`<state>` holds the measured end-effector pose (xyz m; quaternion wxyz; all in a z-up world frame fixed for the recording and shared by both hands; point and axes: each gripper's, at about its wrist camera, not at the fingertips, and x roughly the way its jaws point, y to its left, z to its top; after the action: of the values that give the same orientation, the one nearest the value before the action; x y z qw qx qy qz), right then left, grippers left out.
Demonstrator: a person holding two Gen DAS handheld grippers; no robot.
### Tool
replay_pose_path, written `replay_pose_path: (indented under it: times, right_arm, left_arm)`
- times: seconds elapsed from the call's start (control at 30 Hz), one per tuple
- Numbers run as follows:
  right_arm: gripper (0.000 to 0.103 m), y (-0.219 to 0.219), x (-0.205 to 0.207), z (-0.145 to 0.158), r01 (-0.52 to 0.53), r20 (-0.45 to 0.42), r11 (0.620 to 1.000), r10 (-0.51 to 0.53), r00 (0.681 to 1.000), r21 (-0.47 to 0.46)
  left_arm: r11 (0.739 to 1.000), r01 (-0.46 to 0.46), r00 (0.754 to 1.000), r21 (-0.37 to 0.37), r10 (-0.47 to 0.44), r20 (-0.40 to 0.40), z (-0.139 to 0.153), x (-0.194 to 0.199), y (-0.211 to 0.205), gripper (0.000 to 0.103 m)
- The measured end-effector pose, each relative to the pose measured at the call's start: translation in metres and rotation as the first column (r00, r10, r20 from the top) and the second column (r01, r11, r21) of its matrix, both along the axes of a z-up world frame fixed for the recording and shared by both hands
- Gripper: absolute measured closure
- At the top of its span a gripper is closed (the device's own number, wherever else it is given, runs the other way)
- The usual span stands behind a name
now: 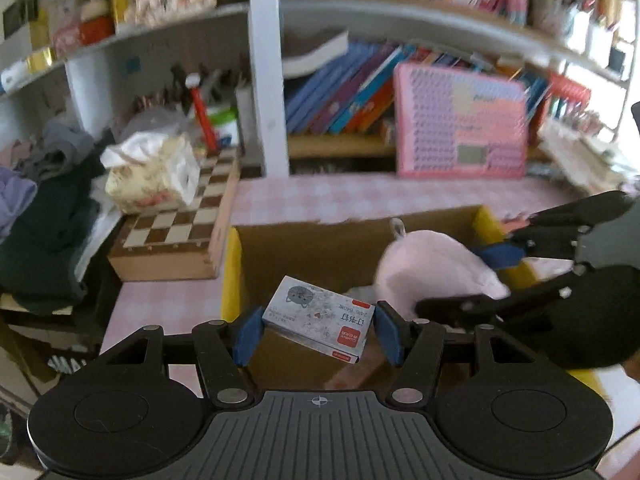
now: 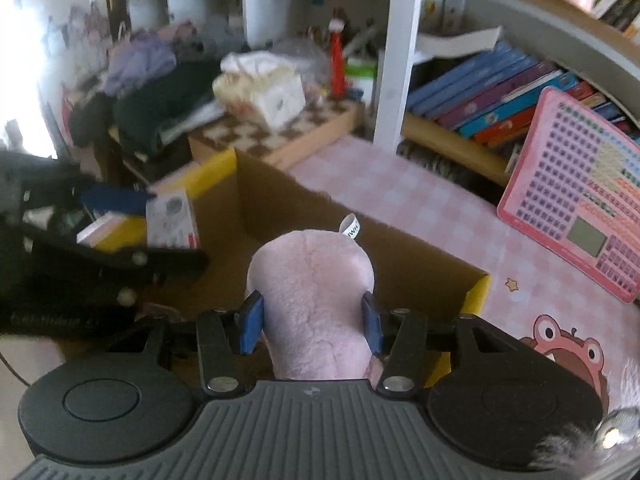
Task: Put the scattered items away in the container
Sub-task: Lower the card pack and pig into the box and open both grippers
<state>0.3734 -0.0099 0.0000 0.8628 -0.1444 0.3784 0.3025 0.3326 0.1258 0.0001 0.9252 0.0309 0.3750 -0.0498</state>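
Observation:
An open cardboard box [image 1: 230, 280] with yellow flap edges stands on the pink checked table; it also shows in the right wrist view [image 2: 476, 292]. My left gripper [image 1: 316, 330] is shut on a small grey staple box [image 1: 320, 322] with a cat picture and holds it over the cardboard box. The staple box also shows in the right wrist view [image 2: 172, 218]. My right gripper [image 2: 310, 320] is shut on a pink plush toy [image 2: 312, 300] and holds it over the cardboard box. The plush [image 1: 432, 268] and the right gripper [image 1: 480, 276] show at the right of the left wrist view.
A chessboard case [image 1: 176, 232] with a floral tissue box [image 1: 154, 176] on it sits left of the cardboard box. A pink toy tablet [image 1: 460, 120] leans against the bookshelf behind. Dark clothes [image 1: 44, 232] are piled at the far left. A frog picture [image 2: 568, 356] is on the table.

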Motion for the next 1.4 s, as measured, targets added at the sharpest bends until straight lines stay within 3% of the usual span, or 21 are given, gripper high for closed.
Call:
replay_pose_path:
  times: [0.13,0.4,0.5,0.57,0.7,1.4]
  right_arm:
    - [0.054,0.005,0.012,-0.013,-0.031,-0.019,0.999,0.030,0.999,-0.024]
    - [0.046,0.014,0.014,-0.013,-0.097,0.007,0.995,0.097,0.995,-0.017]
    - [0.037,0.011,0.012,-0.010,-0.102,0.015,0.995,0.102,0.995,0.004]
    - [0.026,0.007,0.010,-0.006,-0.102,0.020,0.995,0.101,0.995,0.025]
    - [0.020,0.002,0.001,0.003,-0.110,0.039,0.992,0.108,0.993,0.056]
    - [0.019,-0.011,-0.076,0.036,-0.075,0.138,0.995,0.066,0.988,0.064]
  left_arm:
    - [0.999,-0.001,0.999,0.033,0.003,-0.055,-0.013,0.023,0.003,0.044]
    - [1.000,0.010,0.998,0.008,-0.010,-0.068,-0.012,0.041,0.000,0.042]
    - [1.000,0.022,0.998,0.009,-0.021,-0.053,-0.007,0.038,-0.003,0.041]
    - [1.000,0.029,0.999,0.002,-0.029,-0.042,-0.004,0.033,-0.003,0.041]
    - [0.999,0.040,0.999,-0.005,-0.040,-0.005,0.007,0.023,-0.003,0.036]
    - [0.996,0.080,0.988,-0.027,-0.076,0.131,0.053,-0.070,-0.006,0.031]
